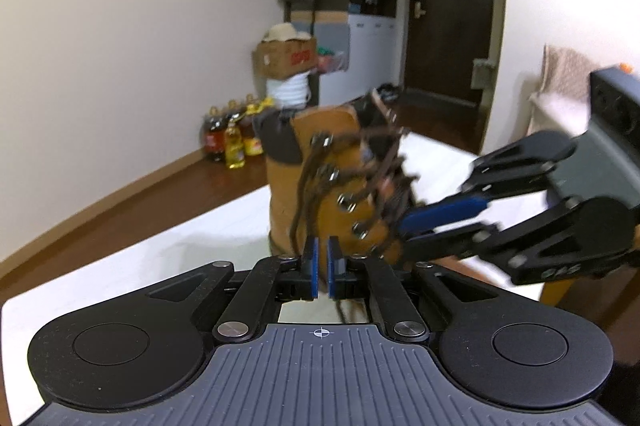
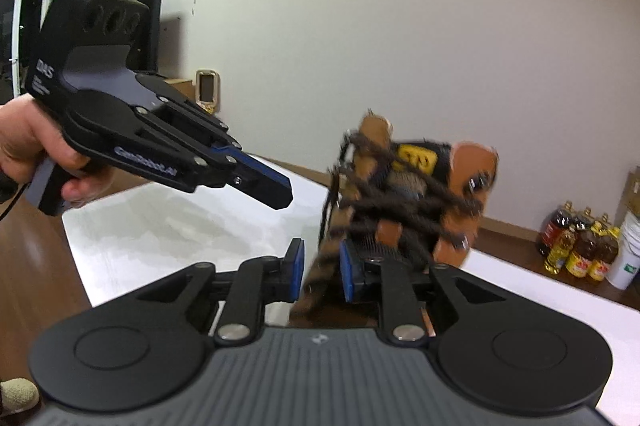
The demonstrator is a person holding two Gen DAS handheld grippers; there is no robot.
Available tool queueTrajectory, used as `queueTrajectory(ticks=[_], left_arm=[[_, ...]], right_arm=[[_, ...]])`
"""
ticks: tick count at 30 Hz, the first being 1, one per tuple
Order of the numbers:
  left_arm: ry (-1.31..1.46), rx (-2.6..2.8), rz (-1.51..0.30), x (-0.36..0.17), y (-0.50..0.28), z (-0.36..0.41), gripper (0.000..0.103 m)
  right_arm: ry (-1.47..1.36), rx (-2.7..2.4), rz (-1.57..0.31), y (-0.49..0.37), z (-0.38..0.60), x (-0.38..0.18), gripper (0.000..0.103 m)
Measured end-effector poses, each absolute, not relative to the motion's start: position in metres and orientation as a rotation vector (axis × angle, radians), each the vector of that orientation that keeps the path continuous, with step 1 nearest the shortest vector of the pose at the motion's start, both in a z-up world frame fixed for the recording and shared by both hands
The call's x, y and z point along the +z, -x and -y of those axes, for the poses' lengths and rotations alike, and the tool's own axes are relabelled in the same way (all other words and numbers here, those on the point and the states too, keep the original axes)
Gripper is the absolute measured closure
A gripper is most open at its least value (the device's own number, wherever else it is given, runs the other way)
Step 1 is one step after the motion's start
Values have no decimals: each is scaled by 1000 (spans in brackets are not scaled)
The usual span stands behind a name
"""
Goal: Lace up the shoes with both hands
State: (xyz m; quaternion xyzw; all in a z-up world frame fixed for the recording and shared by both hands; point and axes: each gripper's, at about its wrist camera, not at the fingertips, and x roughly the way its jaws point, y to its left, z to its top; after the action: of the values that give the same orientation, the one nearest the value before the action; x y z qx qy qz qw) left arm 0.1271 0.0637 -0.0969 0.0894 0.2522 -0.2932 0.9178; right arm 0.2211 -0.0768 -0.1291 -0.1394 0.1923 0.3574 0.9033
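Boot, tan leather with dark brown laces, stands upright on white counter, blurred in both views. Left gripper: fingers slightly parted, nothing pinched, just before boot's toe. Right gripper: fingers apart, lace strands hanging between them, pads not pressing. Hand holds left gripper's handle.

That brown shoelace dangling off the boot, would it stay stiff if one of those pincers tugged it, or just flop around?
Probably floppy: the lace hangs in slack curves down the boot and droops between eyelets. It looks thick and woven, so it likely grips rather than slips. A hard tug might tip the boot, which stands tall on the white table.
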Motion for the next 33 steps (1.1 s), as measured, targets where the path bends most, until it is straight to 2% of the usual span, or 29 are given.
queueTrajectory(ticks=[10,14,23,25,28,33], left_arm=[[-224,-621,-639,-139,-157,-52,94],[-176,-670,-697,-150,-164,-54,85],[-185,-684,-755,-168,-184,-40,85],[-208,-678,-762,-171,-185,-35,86],[-230,-671,-773,-172,-186,-31,99],[-289,-619,-752,-168,-179,-21,99]], right_arm=[[257,743,-404,-206,88,-131,82],[248,734,-402,-204,91,-129,82],[236,716,-391,-203,96,-125,82],[236,714,-391,-203,97,-125,82],[231,712,-395,-203,100,-125,82],[222,711,-395,-202,104,-124,82]])
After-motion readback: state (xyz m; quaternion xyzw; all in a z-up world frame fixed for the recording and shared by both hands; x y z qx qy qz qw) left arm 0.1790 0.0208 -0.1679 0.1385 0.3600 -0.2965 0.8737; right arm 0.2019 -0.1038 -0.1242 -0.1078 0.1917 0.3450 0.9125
